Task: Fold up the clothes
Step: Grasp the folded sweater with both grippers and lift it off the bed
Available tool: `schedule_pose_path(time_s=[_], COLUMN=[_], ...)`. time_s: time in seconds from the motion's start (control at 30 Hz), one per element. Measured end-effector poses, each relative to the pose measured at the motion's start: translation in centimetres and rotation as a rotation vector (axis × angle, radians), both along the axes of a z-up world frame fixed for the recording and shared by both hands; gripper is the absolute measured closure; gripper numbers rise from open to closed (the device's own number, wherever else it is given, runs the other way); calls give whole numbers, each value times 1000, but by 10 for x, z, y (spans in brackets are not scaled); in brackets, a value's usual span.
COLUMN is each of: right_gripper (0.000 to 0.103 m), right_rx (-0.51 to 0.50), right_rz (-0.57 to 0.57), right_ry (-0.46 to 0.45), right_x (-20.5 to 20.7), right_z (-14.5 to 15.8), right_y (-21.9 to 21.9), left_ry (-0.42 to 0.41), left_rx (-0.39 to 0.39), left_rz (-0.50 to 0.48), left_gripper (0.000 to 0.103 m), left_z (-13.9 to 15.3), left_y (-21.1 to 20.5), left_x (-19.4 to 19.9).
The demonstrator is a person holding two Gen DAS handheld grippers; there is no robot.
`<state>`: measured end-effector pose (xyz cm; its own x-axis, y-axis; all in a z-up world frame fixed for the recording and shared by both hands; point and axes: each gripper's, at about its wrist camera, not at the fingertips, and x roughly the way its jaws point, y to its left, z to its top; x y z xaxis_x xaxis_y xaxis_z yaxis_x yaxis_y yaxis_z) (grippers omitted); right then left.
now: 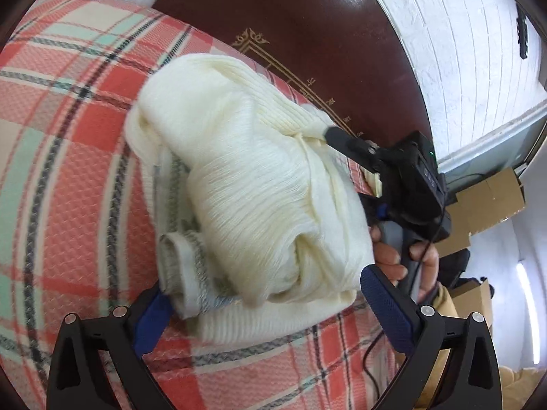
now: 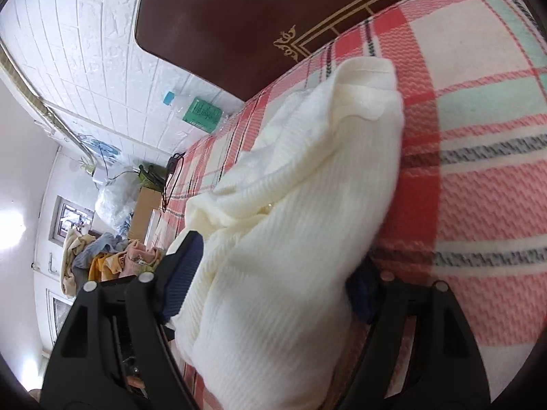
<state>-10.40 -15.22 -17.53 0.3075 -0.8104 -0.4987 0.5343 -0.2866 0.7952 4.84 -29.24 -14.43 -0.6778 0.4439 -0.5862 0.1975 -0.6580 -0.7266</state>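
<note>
A cream sweater (image 1: 253,184) lies bunched on the checked blanket (image 1: 68,177) of the bed. The left gripper (image 1: 270,294) stands wide around its near edge. The right gripper (image 2: 273,280) is closed on a fold of the sweater, near the dark headboard (image 2: 239,17)

Left gripper (image 1: 263,294): two black plastic finger arms with triangular cut-outs, each carrying two round silver screw heads near the top. Finger pads (image 1: 389,311) dark blue, finely dotted texture.

Right gripper (image 2: 270,287), own view: same build, with black skeletal arms, silver screw heads and ribbed dark blue pads (image 2: 183,273). In the left wrist view: black boxy body with a small green light, narrow black finger, grey handle with a blue part above it, and a thin black cable trailing down.

Hand (image 1: 407,263) on the grey handle; tan-yellow sleeve (image 1: 441,304) at the wrist.
</note>
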Motion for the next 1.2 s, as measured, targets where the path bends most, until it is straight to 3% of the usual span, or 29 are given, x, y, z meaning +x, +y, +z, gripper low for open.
schedule_pose_path(time_s=[0.33, 0.4, 0.47, 0.53, 0.6, 0.67, 0.7, 0.9, 1.2], right_gripper=[21, 21, 21, 22, 30, 68, 72, 77, 80], right_rx=[3, 6, 20, 43, 73, 90, 98, 54, -107], right_rz=[46, 47, 53, 50, 48, 47, 47, 50, 70], right_ry=[3, 12, 24, 30, 53, 38, 30, -59, -63], right_x=[0, 1, 2, 2, 4, 1, 0, -3, 20], right_z=[-5, -5, -4, -3, -1, -7, -10, -6, 58], right_y=[-13, -12, -13, -15, -16, -15, -14, -5, 9], left_ry=[-21, -25, -30, -35, -45, -54, -58, -37, 76], left_rx=[58, 68, 79, 90, 105, 119, 127, 169, 162], left_rz=[73, 88, 104, 119, 132, 144, 151, 165, 151], left_gripper=[2, 6, 23, 30, 38, 50, 51, 60, 61], left_z=[-4, -5, -6, -7, -9, -10, -11, -1, 52], left_y=[-4, -5, -6, -6, -6, -5, -4, -6, -4], left_x=[-1, -1, 0, 0, 2, 4, 5, 18, 58])
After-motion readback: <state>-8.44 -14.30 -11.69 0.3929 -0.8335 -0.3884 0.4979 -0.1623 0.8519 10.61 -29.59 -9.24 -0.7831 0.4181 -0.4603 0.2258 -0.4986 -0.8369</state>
